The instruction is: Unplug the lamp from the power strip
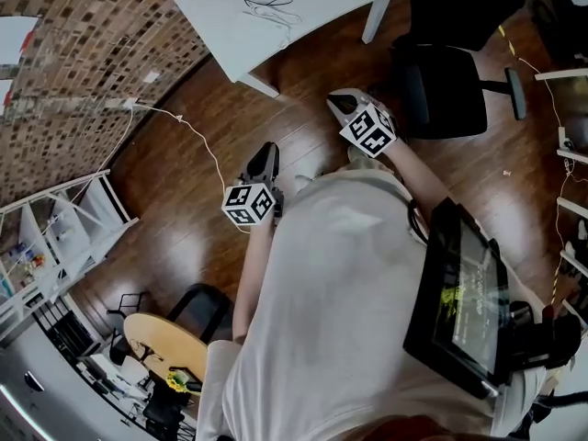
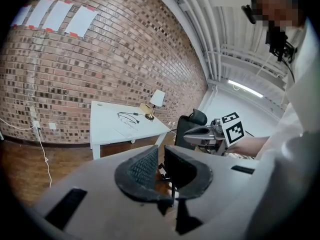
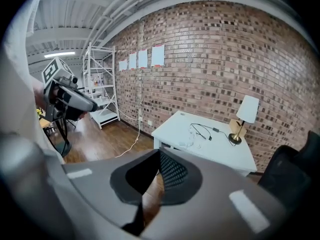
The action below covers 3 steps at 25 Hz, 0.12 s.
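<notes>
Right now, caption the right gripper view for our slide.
Shut right gripper faces a white table bearing lamp and cable.

The right gripper point(image 3: 159, 156) has its jaws pressed together with nothing between them. Beyond it, a white table point(image 3: 220, 151) stands against a brick wall point(image 3: 210, 54) and carries a lamp point(image 3: 246, 115) and a black cable point(image 3: 202, 130). The left gripper point(image 3: 87, 104) shows at the left, near a white shelf point(image 3: 102, 84).

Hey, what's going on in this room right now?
A person stands on the wood floor with a gripper in each hand, apart from the white table. The lamp and a black cable sit on it, untouched. The left gripper is open and empty; the right gripper is shut on nothing. Unplugging hasn't started.
</notes>
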Available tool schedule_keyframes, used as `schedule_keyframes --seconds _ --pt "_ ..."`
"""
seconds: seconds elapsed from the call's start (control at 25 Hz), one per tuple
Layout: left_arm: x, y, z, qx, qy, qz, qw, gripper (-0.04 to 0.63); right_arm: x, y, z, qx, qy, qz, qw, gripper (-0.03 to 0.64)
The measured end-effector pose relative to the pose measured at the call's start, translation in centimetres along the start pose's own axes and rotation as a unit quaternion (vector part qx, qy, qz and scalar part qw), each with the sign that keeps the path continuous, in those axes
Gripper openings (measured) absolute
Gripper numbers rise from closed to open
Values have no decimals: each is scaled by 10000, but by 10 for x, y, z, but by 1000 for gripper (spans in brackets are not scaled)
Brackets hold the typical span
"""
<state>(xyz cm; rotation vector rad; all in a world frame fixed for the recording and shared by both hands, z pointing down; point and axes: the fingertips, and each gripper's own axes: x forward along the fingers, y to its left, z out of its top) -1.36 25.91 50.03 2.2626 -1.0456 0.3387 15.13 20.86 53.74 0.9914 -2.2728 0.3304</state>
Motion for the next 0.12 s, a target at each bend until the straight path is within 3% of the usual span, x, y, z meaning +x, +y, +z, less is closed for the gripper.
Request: schedule_keyframes --seconds 0.12 --pt "8 -14 -9 -26 93 -55 9999 43 -10 -11 -20 110 186 -139 9997 -6"
